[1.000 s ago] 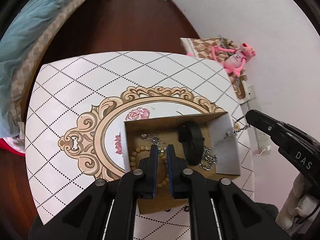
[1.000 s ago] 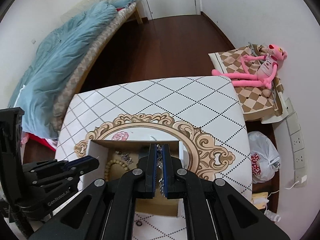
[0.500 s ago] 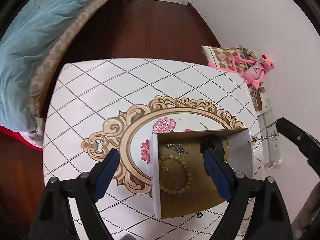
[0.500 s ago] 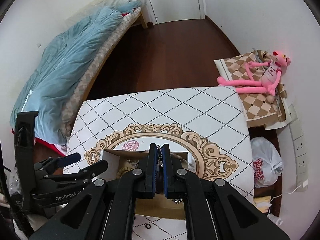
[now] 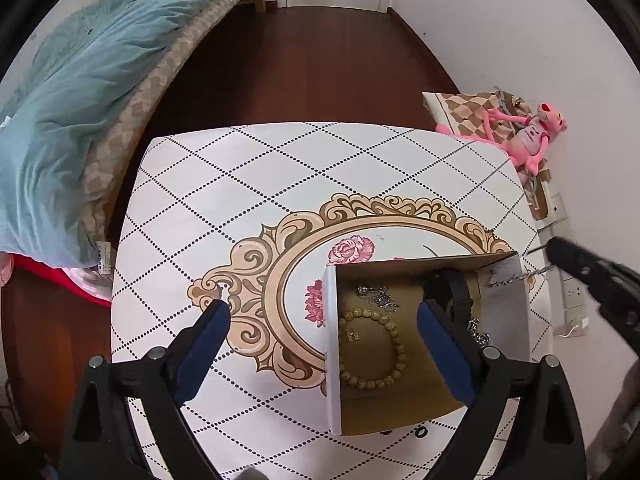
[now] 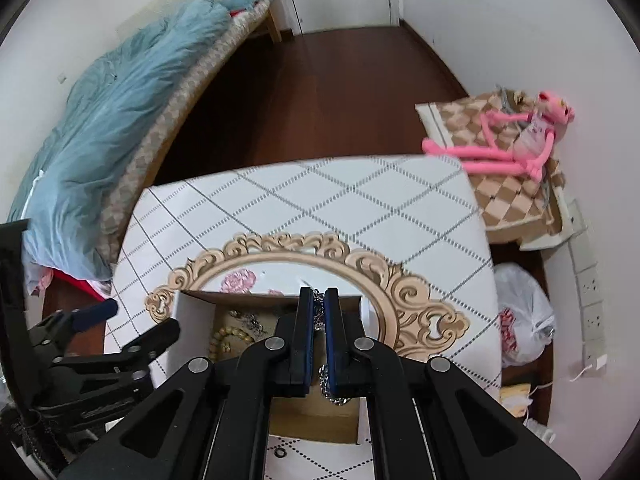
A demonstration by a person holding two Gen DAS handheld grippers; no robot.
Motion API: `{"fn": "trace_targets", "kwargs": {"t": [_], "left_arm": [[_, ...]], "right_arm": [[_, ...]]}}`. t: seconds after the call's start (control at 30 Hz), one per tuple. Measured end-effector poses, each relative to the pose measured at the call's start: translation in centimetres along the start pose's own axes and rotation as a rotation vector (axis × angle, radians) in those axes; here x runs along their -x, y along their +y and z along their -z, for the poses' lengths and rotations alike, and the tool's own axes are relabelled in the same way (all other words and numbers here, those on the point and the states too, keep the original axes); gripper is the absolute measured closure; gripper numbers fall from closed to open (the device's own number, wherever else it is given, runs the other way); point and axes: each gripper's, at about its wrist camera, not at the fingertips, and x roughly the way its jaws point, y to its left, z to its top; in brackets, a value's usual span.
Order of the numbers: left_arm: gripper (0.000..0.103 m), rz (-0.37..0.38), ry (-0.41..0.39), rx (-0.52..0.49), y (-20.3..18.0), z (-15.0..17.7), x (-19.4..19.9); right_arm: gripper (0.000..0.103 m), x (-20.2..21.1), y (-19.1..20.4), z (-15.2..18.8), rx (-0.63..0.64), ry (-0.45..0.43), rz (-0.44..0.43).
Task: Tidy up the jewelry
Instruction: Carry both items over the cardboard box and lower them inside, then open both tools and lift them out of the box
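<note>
Left wrist view. An open brown cardboard box with white outer walls (image 5: 332, 344) sits at lower right of the frame on a white table with dotted diamond lines and an ornate gold oval print (image 5: 280, 168). Inside lie a tan wooden bead bracelet (image 5: 372, 350), a small tangle of thin silver chain (image 5: 378, 296) at the upper left of the interior, and a black strap-like item (image 5: 452, 292), partly hidden behind a finger. The left gripper (image 5: 320, 340) hangs above the box with its jaws spread wide, holding nothing.

Right wrist view. The right gripper (image 6: 319, 320), at lower centre, has its jaws pinched narrow on a silver link chain (image 6: 332, 384), which shows between the blue pads and dangles over the box. In the left view the same chain (image 5: 516, 276) stretches from the gripper's tip, at the right edge, across the box's right rim.

Handling, as a judgement: the chain is light, limp and slippery; it will swing, drape and snag on the rim or tangle with the other chain. It is best held near one end or the clasp and lowered so that it pools. The bracelet is light and holds its loop loosely; grip across one run of beads.
</note>
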Motion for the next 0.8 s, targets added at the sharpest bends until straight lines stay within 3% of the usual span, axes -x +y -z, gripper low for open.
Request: {"fn": "trace_targets", "kwargs": {"t": [0.23,0.27,0.33,0.37,0.4,0.47,0.53,0.57,0.8], "left_arm": [[0.002,-0.049,-0.041,0.003,0.0,0.1,0.0],[0.002,-0.048,-0.041,0.005,0.1,0.1,0.0],[0.002,-0.045,-0.042,0.011,0.2,0.1,0.0],[0.002,-0.049,-0.042,0.011,0.2,0.2,0.0],[0.002,-0.053,-0.042,0.008,0.2,0.4,0.1],[0.002,-0.066,-0.045,0.001,0.2,0.7,0.2],[0.002,-0.076,-0.048,-0.003,0.2,1.1,0.3],[0.002,-0.078,-0.050,-0.002,0.2,1.4,0.5],[0.002,-0.108,-0.068,-0.020,0.2,3.7,1.5]], "right_arm": [[0.096,-2.4,-0.9,0.3,-0.024,0.100,-0.035],[0.089,-2.4,-0.8,0.4,-0.018,0.101,-0.028],[0.064,-2.3,-0.8,0.5,-0.010,0.103,-0.012],[0.046,-2.2,-0.7,0.7,0.004,0.102,0.005],[0.038,-2.1,-0.7,0.9,0.012,0.098,0.019],[0.036,-1.9,-0.5,1.5,0.036,0.093,0.060],[0.022,-2.0,-0.3,2.5,0.054,0.099,0.098],[0.008,-2.0,-0.3,2.9,0.061,0.105,0.107],[0.005,-2.3,0.2,6.4,0.062,0.109,0.142]]}}
